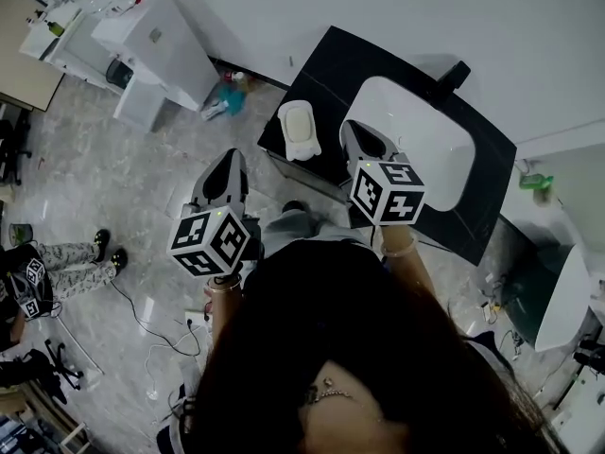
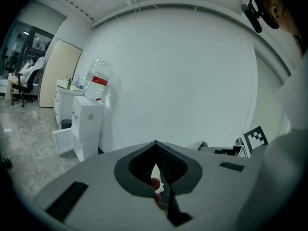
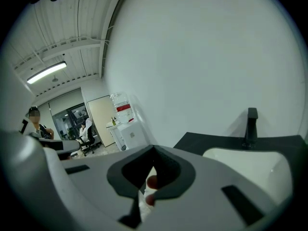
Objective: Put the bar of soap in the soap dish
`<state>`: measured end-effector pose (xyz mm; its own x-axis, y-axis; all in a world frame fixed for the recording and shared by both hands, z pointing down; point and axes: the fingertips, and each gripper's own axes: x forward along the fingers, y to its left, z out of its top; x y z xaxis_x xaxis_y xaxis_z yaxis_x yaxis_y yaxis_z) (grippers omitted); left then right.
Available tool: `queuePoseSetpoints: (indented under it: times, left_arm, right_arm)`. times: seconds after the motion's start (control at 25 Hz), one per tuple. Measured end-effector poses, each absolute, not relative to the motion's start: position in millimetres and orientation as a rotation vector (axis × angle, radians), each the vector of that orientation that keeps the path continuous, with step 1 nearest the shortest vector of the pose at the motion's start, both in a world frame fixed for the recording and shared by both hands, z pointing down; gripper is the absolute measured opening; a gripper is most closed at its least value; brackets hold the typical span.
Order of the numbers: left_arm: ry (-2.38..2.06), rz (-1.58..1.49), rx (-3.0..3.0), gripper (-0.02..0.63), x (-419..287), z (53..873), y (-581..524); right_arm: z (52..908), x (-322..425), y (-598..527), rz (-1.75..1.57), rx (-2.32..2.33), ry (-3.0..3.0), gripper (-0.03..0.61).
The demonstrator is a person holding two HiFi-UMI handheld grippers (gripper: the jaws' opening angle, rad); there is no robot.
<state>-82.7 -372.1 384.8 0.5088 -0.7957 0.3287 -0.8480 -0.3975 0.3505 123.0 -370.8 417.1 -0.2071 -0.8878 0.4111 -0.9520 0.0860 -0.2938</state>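
Note:
A white soap dish [image 1: 305, 153] sits on the left end of the black counter [image 1: 326, 64], with a pale bar of soap [image 1: 300, 124] lying in it. My right gripper [image 1: 353, 129] hangs shut and empty above the counter, just right of the dish and beside the white basin [image 1: 430, 154]. My left gripper [image 1: 230, 162] is also shut with nothing in it, held over the floor to the left of the counter. In the right gripper view the black faucet [image 3: 251, 124] and the basin [image 3: 250, 165] lie ahead of the jaws; the dish is hidden there.
A white water dispenser [image 1: 156, 41] stands by the wall at the left, its bottle [image 2: 97, 78] on top. A person's legs [image 1: 66, 258] and cables [image 1: 142, 324] are on the floor at the left. A second basin [image 1: 560, 296] is at the far right.

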Motion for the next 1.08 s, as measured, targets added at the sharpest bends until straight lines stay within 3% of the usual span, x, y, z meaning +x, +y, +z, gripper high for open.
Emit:
queuePoseSetpoints:
  times: [1.08]
  left_arm:
    - [-1.334, 0.121, 2.289, -0.003, -76.2, 377.9, -361.0]
  right_arm:
    - [399.2, 121.7, -366.3, 0.700, 1.869, -2.246, 0.018]
